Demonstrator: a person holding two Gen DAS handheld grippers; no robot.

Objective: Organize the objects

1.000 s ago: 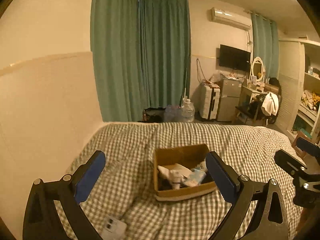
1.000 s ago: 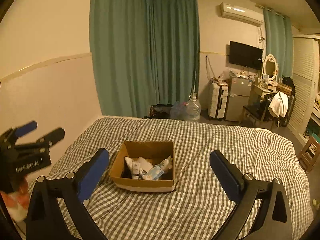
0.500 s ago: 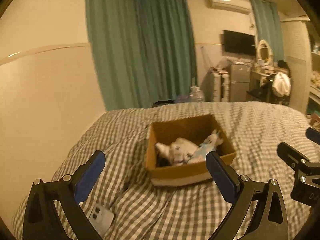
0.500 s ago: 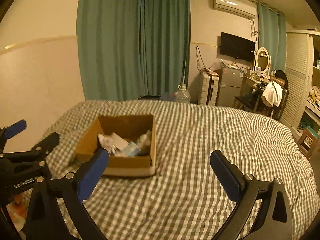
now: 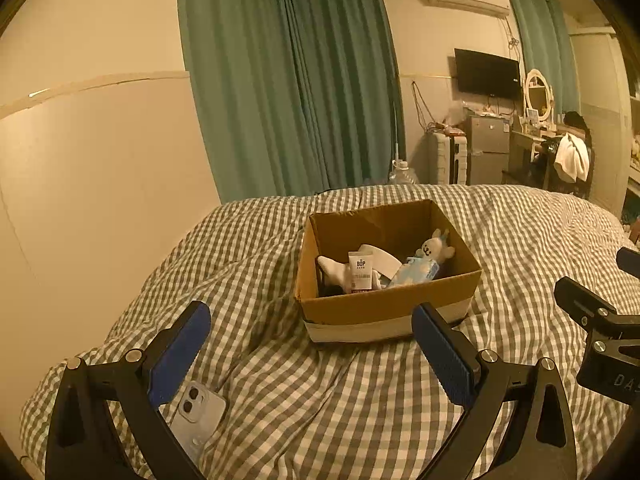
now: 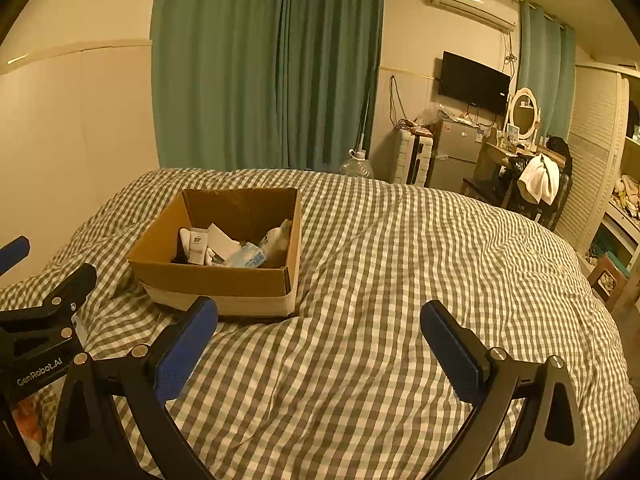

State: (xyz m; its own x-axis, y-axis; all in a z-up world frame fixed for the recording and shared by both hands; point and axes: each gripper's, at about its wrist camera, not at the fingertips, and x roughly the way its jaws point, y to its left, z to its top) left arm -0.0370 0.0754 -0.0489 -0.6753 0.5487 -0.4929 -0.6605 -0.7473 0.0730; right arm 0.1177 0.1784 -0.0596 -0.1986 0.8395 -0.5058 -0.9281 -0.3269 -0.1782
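An open cardboard box (image 5: 384, 308) (image 6: 212, 278) sits on the checked bedcover. Inside lie a white tube marked BOP (image 5: 360, 271), a small white plush rabbit (image 5: 434, 248), a light blue packet (image 5: 414, 272) and white cloth items. A white phone (image 5: 198, 414) lies on the cover beside my left gripper's left finger. My left gripper (image 5: 310, 344) is open and empty, just short of the box front. My right gripper (image 6: 318, 338) is open and empty over bare cover, right of the box. Each gripper shows at the edge of the other's view.
The bed (image 6: 400, 280) fills the foreground, with a wall (image 5: 100, 180) on its left. Green curtains (image 6: 260, 60) hang behind. A water jug (image 6: 356, 166), small fridge (image 6: 456, 152), chair with clothes (image 6: 536, 184) and shelves (image 6: 624, 200) stand beyond the bed.
Both grippers have come closer to the box and lower over the bed. The box now looks larger in both views. Both stay open.
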